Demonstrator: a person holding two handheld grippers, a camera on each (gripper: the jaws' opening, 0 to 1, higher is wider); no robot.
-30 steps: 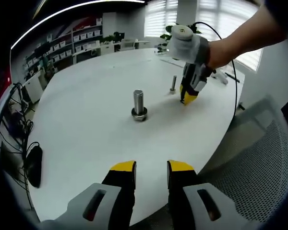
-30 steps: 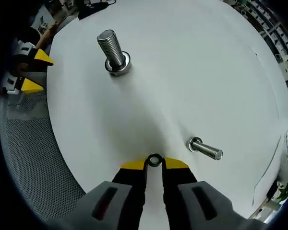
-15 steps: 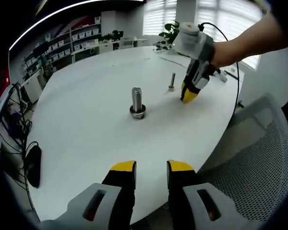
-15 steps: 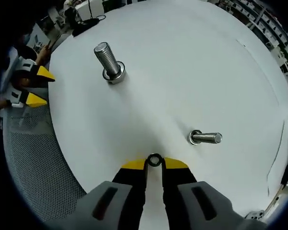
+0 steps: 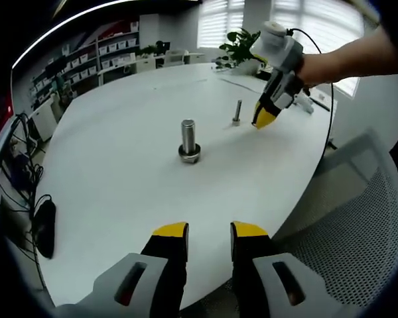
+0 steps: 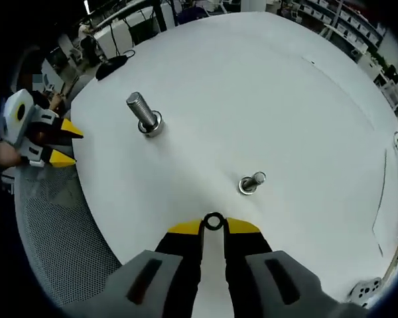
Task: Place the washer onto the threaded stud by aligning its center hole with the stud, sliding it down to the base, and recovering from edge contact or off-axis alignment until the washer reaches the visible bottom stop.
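Observation:
A small metal washer point(image 6: 213, 221) is pinched between the yellow tips of my right gripper point(image 6: 213, 226), which hangs above the white table point(image 6: 265, 99). Just ahead of it stands a thin threaded stud point(image 6: 251, 183) with a washer at its base. A thicker bolt point(image 6: 143, 114) with a wide base stands farther off to the left. In the left gripper view, the thick bolt point(image 5: 188, 140) is mid-table, the thin stud point(image 5: 237, 112) behind it, and the right gripper point(image 5: 262, 119) hovers beside that stud. My left gripper point(image 5: 209, 232) waits at the near table edge, its jaws slightly apart and holding nothing.
A mesh office chair point(image 5: 358, 218) stands by the table's right edge. A black mouse point(image 5: 45, 226) and cables lie at the left edge. Shelves, a plant point(image 5: 242, 41) and windows line the far room. The person's arm point(image 5: 345, 53) reaches in from the right.
My right gripper has risen and moved back with the washer, so the thin stud now looks more end-on and farther away. The left gripper has stayed in place.

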